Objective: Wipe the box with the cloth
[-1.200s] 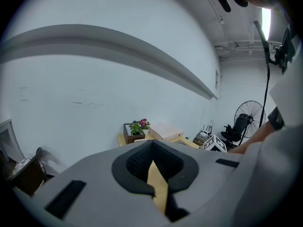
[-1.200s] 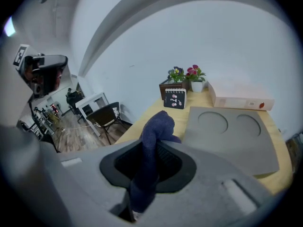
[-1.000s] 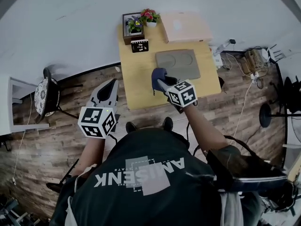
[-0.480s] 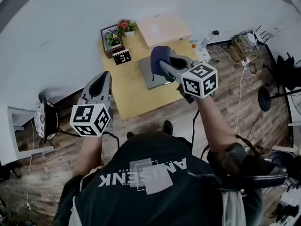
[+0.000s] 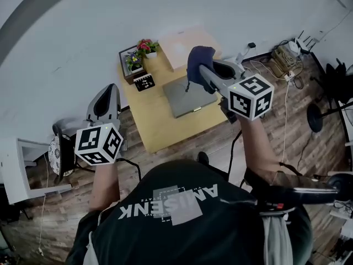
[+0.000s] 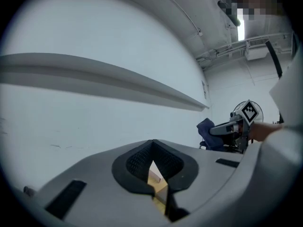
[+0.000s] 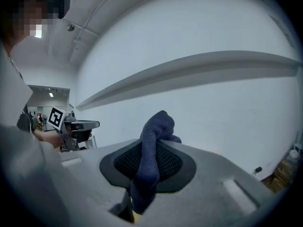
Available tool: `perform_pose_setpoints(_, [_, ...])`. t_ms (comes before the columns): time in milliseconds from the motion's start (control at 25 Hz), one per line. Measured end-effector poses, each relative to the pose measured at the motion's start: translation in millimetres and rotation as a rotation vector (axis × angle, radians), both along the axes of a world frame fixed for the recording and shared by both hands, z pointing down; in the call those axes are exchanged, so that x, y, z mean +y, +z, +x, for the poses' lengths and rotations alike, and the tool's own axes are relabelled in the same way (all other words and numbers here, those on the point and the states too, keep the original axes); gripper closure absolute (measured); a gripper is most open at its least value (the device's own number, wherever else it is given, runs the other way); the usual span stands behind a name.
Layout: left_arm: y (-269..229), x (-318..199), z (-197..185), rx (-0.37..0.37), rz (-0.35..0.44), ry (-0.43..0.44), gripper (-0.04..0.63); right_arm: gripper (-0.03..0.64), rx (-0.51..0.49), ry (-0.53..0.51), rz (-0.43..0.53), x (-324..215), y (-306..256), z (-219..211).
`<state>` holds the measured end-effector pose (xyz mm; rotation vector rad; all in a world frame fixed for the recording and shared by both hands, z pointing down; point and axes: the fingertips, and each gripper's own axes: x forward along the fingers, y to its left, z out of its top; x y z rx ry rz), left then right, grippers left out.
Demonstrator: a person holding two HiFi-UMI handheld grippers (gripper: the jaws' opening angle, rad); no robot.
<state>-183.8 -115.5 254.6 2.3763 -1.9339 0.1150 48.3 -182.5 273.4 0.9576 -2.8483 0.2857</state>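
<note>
Cloth [image 7: 150,167] is hanging pinched in your right gripper [image 7: 154,148]. Your left gripper [image 6: 152,163] is pressing together, holding nothing.

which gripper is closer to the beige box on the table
Right. The right gripper, holding the cloth, is right by the box; the left gripper is off the table's left side.

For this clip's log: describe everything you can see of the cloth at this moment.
The cloth is dark blue, soft and fuzzy-looking, like knit or terry fabric. It is bunched rather than spread, pinched between the shut jaws of the right tool. A rounded wad sticks up past the jaw tips and a tail hangs below them. It is held in the air toward the pale wall, over the far side of the yellow table in the head view. Only the tool touches it.
</note>
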Motion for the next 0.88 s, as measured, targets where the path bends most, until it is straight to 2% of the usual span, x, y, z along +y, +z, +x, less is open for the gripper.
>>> perform_pose_setpoints(120, [2.8, -1.1, -7.0, -0.015, -0.014, -0.036, 0.595, 0.546, 0.014, 0.047, 0.003, -8.2, 1.1, 9.5])
perform_pose_setpoints(400, [7.4, -6.5, -10.3, -0.052, -0.036, -0.052, 0.595, 0.546, 0.017, 0.033, -0.005, -14.3, 8.5, 5.0])
perform_pose_setpoints(560, [11.8, -8.9, -11.1, -0.044, -0.042, -0.058, 0.595, 0.546, 0.028, 0.026, -0.013, -18.3, 13.7, 1.8])
perform_pose_setpoints(720, [17.1, -11.2, -10.0, -0.002, -0.069, -0.038, 0.595, 0.546, 0.034, 0.024, -0.022, -21.1, 19.3, -0.5])
perform_pose_setpoints(880, [19.2, -12.1, -13.9, -0.009, -0.077, -0.045, 0.595, 0.546, 0.044, 0.026, -0.022, -22.9, 19.3, -1.0])
